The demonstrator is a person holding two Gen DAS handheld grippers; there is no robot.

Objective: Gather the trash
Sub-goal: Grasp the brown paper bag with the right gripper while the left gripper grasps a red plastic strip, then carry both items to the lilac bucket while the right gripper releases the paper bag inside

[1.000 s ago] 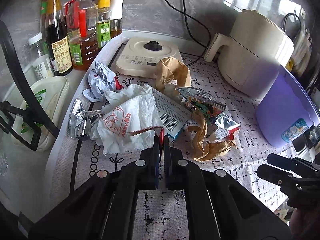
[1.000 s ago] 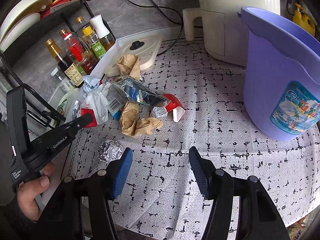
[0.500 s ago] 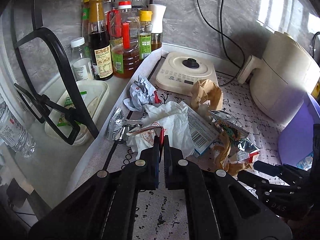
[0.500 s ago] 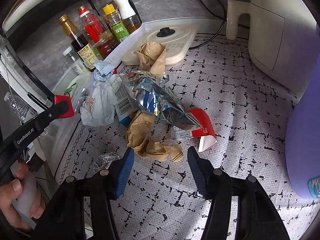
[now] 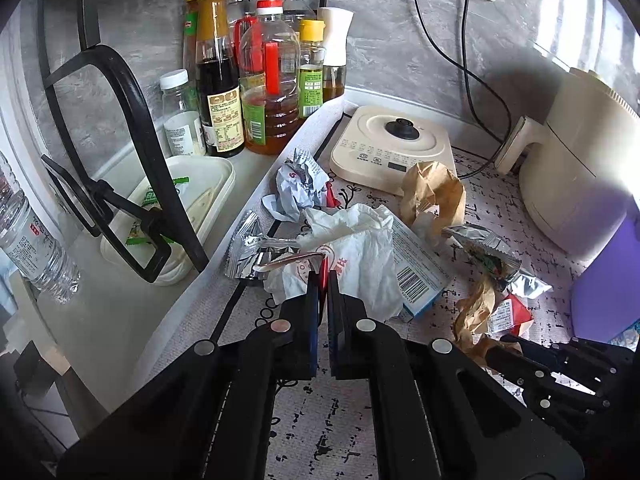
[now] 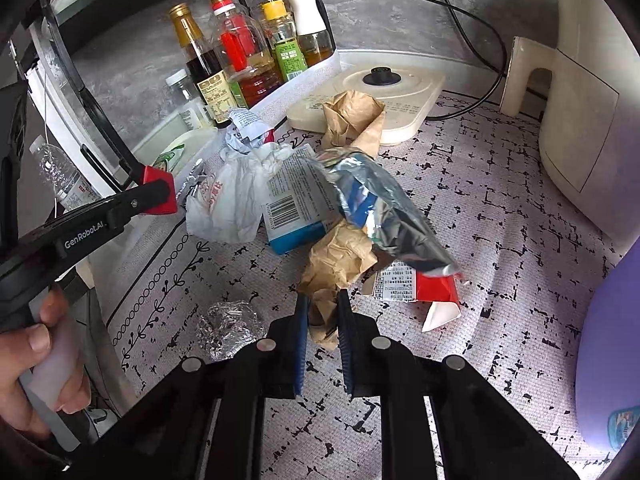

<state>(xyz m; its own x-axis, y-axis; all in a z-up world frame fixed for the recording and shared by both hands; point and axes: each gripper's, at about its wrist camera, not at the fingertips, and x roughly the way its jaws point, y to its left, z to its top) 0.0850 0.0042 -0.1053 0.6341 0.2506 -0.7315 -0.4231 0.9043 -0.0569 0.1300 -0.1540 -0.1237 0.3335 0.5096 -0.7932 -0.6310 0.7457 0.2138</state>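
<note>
Lettering comes first: "GenRobot.AI" runs in white along the black arm of our left gripper (image 6: pixel 158 196), seen from the right wrist camera off to its left, red-tipped and held in a bare hand (image 6: pixel 38 380). Just ahead of the right gripper's fingers lies a blue and white carton (image 6: pixel 296 208) with a barcode facing us, and a white plastic bag (image 6: pixel 224 208) to its left carries red print that we cannot read. A red and white wrapper (image 6: pixel 416 286) ahead and to the right bears a small printed label, too fine to make out.

Our right gripper (image 6: pixel 323 320) is clenched on the near end of a crumpled brown paper (image 6: pixel 340 256), its blue pads pressing the paper from both sides. A silver foil snack bag (image 6: pixel 384 216) lies over that paper farther ahead, and a foil ball (image 6: pixel 228 320) sits just left of the fingers.

From the left wrist camera, our left gripper (image 5: pixel 323 280) is closed on a thin red-edged strip (image 5: pixel 292 259) at the white bag's (image 5: pixel 352 256) near edge.

All of it rests on a pale mat (image 6: pixel 500 240) with black broken-line marks, on a kitchen counter against a grey wall. Labelled sauce and oil bottles (image 6: pixel 236 52) stand far ahead to the left, a cream appliance base (image 6: pixel 380 92) straight ahead, and a purple bucket (image 6: pixel 612 340) at the right.
</note>
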